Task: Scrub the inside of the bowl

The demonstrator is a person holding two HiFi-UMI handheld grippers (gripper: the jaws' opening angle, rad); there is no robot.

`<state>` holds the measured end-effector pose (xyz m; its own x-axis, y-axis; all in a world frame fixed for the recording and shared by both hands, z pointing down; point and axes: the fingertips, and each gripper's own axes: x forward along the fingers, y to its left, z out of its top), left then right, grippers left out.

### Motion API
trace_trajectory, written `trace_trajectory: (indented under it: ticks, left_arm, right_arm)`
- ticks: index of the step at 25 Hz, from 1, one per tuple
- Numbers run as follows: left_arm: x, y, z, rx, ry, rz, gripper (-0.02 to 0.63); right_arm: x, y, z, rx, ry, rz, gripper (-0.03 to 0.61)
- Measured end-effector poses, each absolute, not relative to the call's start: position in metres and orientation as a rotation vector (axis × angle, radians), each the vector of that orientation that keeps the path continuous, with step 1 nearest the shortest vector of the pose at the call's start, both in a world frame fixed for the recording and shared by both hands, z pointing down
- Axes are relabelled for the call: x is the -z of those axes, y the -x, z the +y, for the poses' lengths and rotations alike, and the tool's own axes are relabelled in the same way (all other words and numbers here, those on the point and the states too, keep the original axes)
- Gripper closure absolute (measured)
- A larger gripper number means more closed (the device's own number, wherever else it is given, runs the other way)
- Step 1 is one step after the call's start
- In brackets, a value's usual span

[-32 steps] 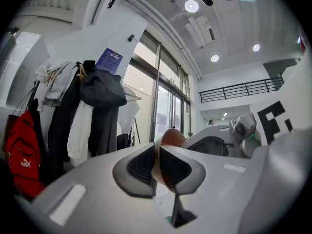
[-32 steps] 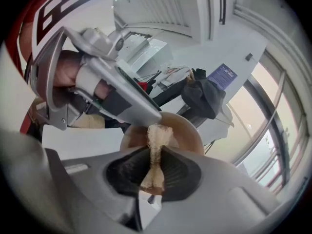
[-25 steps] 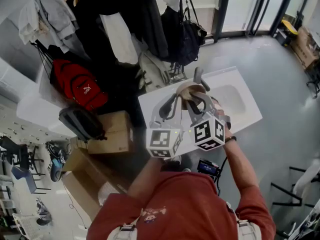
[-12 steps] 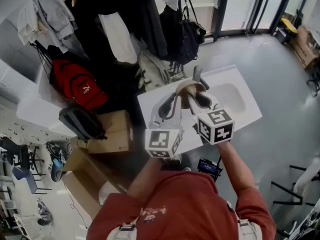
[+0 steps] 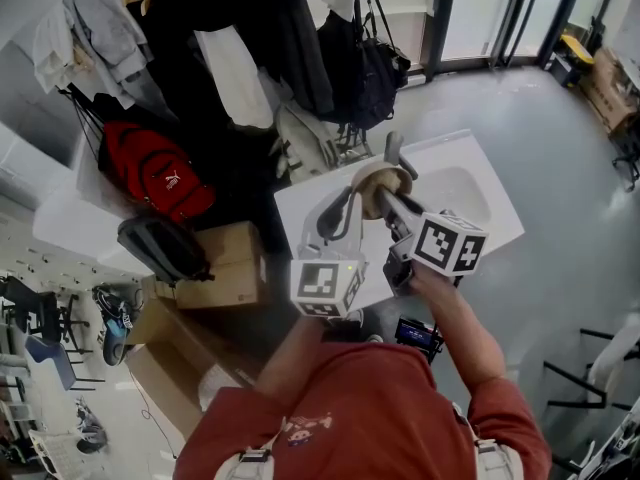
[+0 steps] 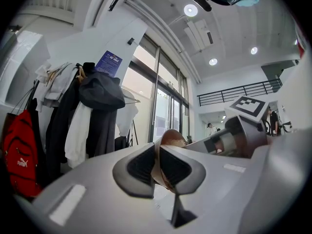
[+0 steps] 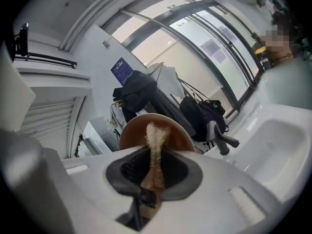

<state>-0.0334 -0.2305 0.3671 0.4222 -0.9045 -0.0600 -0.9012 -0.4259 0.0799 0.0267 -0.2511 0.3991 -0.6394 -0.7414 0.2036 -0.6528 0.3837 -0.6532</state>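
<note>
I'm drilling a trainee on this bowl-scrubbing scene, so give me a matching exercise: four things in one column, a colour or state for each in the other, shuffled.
1 bowl
2 scrub pad
3 backpack
4 sink

A white
B red
C rim pinched in left tongs
D clamped in right tongs

Pairs: 1-C, 2-D, 3-B, 4-A
</note>
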Motion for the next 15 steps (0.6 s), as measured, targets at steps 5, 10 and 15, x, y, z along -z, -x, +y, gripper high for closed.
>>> trace_trajectory:
  ticks: [5,10,15]
  left_arm:
    - [-0.374,0.035,-0.234,0.12,-2.6,-1.676,0.578]
    - [-0.382,0.04,-0.242,0.085,-2.557,-1.716,0.586]
    - [-0.394,0.045,-0.249,0.044,-2.526,-1.748,0.591]
  right_arm:
    - [-0.402,-0.027,-0.252,1.063,1.299,2.533,0.525]
    - [-0.403,-0.024,-0.25,1.043,1.301,2.544,0.525]
    - [-0.405,-0.024,-0.247,0.99,1.323,2.575,0.525]
